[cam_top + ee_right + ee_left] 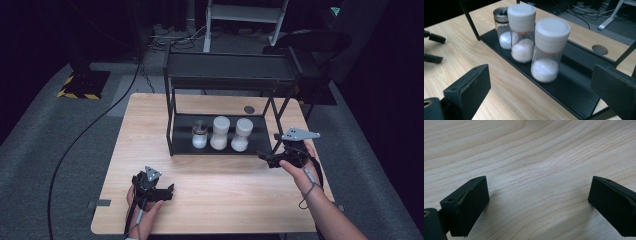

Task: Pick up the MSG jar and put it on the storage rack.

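High view: a black rack (172, 125) stands on the tabletop (150, 125), and on its bottom shelf sit three jars in a row. The right hand-held gripper (267, 157) hovers just beside the rack's right end, nearest the right jar (241, 134); the left hand-held gripper (167, 191) rests well apart from the rack, near the tabletop's front edge.

Left gripper view: the left hand-held gripper (537, 195) has its jaws spread wide over bare wood, holding nothing.

Right gripper view: the right hand-held gripper (541, 87) is also spread and empty, aimed at the right jar (549, 50) on the rack's shelf (574, 82). That jar looks like clear glass or hard plastic, about a third full of white grains under a broad white cap: probably light, rigid, smooth and possibly breakable. A firm pinch across the body just below the cap seems safest, keeping it upright.
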A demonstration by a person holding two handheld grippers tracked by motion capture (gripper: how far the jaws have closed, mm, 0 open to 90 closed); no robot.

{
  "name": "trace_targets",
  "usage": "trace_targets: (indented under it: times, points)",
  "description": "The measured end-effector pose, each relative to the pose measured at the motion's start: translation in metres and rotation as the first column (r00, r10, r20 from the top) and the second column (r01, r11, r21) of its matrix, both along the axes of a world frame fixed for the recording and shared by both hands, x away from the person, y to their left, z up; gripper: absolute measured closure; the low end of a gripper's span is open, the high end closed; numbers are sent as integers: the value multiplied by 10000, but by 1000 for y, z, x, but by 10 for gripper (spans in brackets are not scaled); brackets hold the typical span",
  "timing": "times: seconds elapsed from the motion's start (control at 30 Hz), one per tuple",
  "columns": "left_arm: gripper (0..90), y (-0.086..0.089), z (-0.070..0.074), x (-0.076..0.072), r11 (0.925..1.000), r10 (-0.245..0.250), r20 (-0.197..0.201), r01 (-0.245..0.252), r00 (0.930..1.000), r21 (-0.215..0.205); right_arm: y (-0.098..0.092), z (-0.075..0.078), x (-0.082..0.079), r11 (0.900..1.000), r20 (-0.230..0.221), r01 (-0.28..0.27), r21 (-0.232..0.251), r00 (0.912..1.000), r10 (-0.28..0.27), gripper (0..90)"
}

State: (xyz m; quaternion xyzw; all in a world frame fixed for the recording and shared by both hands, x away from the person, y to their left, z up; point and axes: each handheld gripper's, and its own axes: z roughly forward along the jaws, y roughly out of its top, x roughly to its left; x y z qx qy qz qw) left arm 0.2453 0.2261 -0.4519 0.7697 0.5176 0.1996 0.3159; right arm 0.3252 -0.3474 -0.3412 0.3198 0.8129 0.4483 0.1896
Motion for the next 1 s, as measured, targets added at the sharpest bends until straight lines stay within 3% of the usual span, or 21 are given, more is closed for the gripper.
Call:
trace_targets:
  times: [0.3,0.63,1.0]
  points:
    - [28,0,0,1,10000,6,-10,-6,10000,17,-6,-23,-6,9995,-71,22,-306,10000,-24,26]
    - [26,-1,0,1,10000,17,-14,-17,10000,18,-13,-42,-4,9965,-558,-583,-594,9969,550,26]
    - [26,0,0,1,10000,-1,-17,1,10000,36,-13,-65,-6,9960,-878,-492,-742,9952,427,26]
